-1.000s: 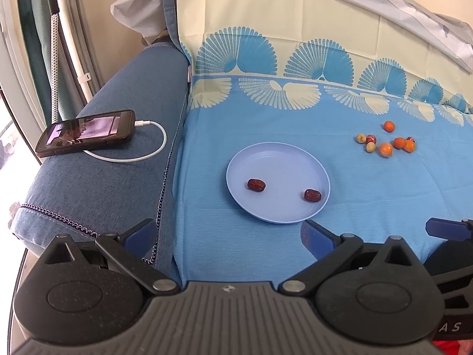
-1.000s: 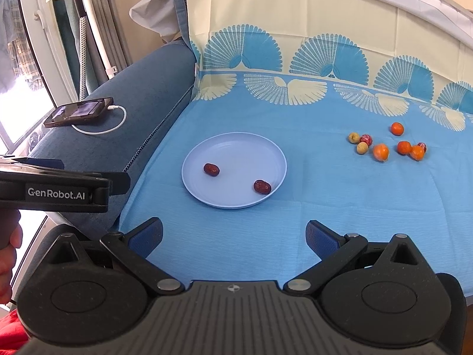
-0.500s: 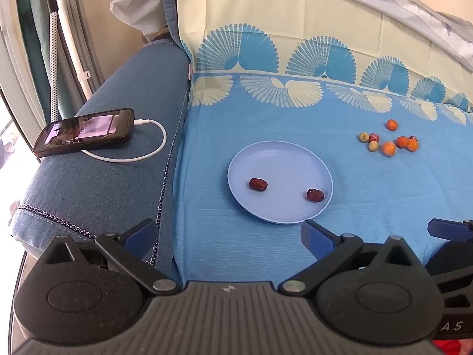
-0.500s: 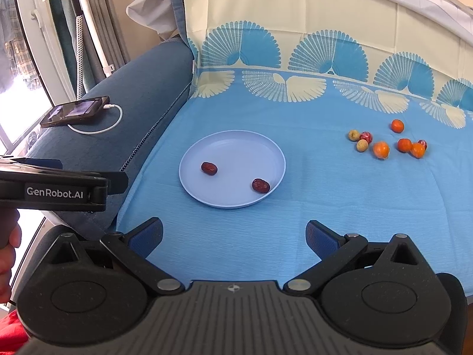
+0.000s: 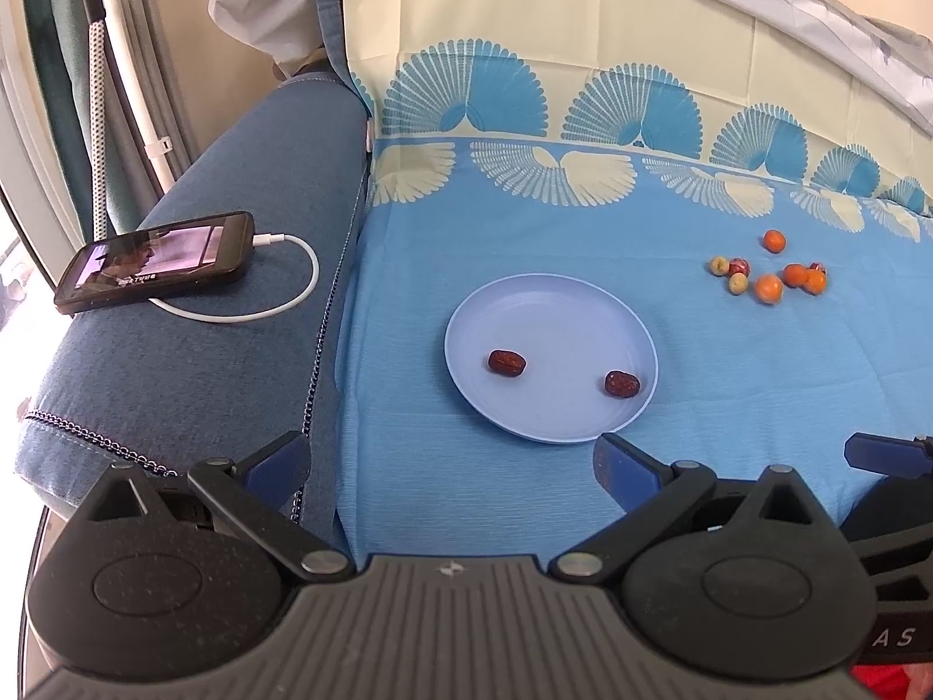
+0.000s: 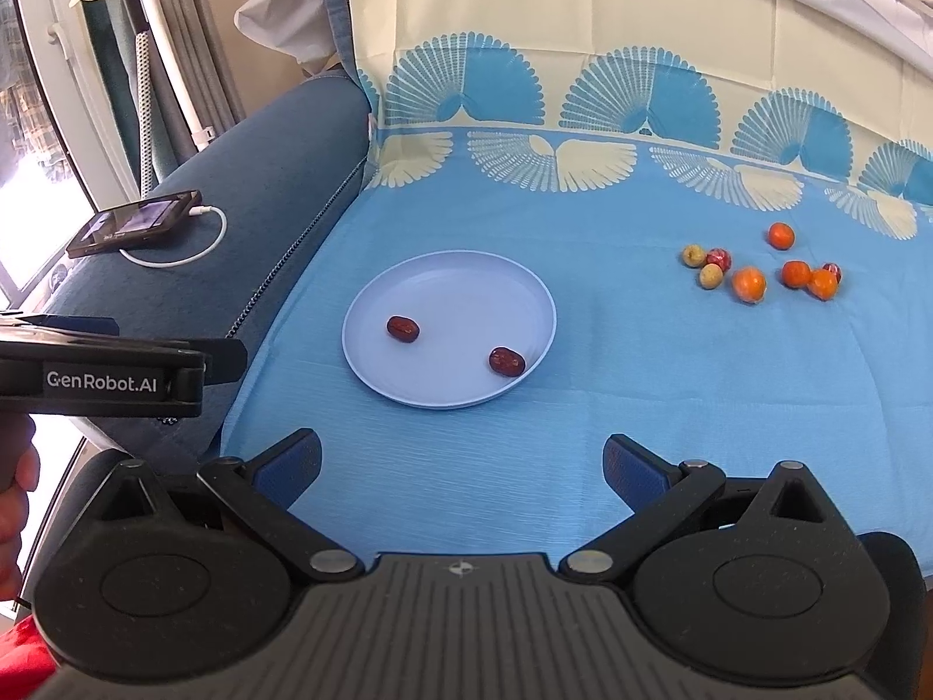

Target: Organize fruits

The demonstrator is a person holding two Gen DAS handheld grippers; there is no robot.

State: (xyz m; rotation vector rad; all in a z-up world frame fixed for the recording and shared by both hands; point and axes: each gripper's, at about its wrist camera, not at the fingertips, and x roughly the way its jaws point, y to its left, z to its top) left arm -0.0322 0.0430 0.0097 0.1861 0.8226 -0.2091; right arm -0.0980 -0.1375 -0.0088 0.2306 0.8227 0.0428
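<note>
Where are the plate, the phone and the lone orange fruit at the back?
Plate (image 6: 466, 283), right wrist view, bare far side.
Phone (image 5: 154, 259), left wrist view, screen centre.
Lone orange fruit (image 6: 780, 235), right wrist view, its middle.

Both views are evenly lit by daylight entering from the overexposed window (image 6: 23, 216) at the left edge. Soft, faint shadows are cast beneath the round pale-blue plastic plate (image 6: 528, 286). Strong fisheye curvature and dark corner vignetting are noted. Centre detail is rendered sharp; slight softening is observed toward the edges.
</note>
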